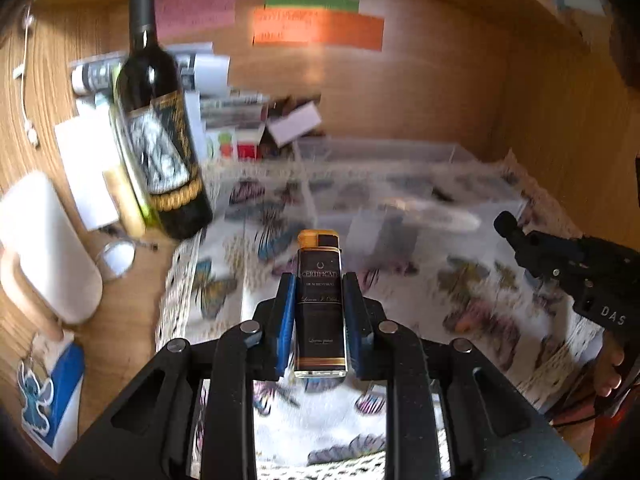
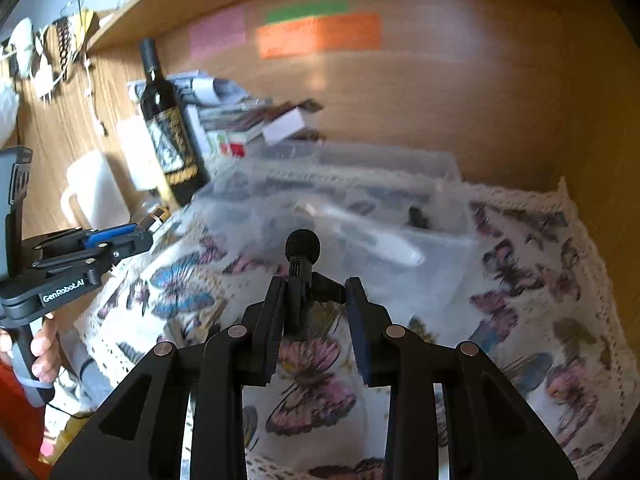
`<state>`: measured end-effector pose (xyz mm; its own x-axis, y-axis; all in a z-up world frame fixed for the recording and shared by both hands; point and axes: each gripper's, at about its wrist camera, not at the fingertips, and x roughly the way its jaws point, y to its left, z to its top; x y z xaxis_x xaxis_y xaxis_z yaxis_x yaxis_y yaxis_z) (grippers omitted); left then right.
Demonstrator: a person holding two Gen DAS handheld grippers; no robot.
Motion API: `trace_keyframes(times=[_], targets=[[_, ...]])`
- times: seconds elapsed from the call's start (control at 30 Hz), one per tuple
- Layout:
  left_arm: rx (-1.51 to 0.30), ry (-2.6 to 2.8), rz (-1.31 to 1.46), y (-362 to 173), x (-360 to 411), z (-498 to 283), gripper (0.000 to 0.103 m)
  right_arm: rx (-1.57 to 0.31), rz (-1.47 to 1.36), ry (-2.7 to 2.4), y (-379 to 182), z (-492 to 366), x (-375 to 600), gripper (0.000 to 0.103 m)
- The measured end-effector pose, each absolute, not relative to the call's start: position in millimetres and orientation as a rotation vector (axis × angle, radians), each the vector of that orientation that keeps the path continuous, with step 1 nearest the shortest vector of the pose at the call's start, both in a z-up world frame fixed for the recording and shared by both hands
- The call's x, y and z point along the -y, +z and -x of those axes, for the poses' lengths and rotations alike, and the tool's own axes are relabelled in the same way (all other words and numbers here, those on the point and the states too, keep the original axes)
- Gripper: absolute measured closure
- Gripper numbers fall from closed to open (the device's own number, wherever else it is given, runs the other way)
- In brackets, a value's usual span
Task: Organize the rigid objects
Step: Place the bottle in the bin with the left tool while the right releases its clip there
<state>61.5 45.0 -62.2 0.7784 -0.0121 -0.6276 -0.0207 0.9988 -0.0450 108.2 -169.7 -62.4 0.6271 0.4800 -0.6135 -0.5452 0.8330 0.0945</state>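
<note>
My left gripper (image 1: pixel 319 300) is shut on a black lighter (image 1: pixel 319 304) with an orange top and gold lettering, held upright above the butterfly cloth (image 1: pixel 460 296). My right gripper (image 2: pixel 316 304) is shut on a small black microphone (image 2: pixel 301 264) with a round foam head, held upright. It shows in the left wrist view (image 1: pixel 516 236) at the right. The left gripper with the lighter's tip shows at the left of the right wrist view (image 2: pixel 136 232). A clear plastic divided box (image 1: pixel 380 184) stands ahead on the cloth, blurred, with a white item and small dark items inside.
A dark wine bottle (image 1: pixel 160 120) stands at the left by a white mug (image 1: pixel 48 248) and a small round mirror (image 1: pixel 116 258). Stacked papers and small boxes (image 1: pixel 248 120) lie behind. Wooden walls with coloured notes (image 1: pixel 316 28) close the back and right.
</note>
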Motion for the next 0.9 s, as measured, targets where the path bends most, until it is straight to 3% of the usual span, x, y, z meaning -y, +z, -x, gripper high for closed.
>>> trace_keyframes(times=[0.43, 0.9], targets=[[-0.608, -0.028, 0.090, -25, -39, -110, 0.080, -0.528, 0.076, 0.542, -21, -142, 176, 0.075], [-0.689, -0.016, 0.084, -39, -37, -175, 0.080, -0.589, 0.069, 0.521, -34, -191, 160, 0.075]])
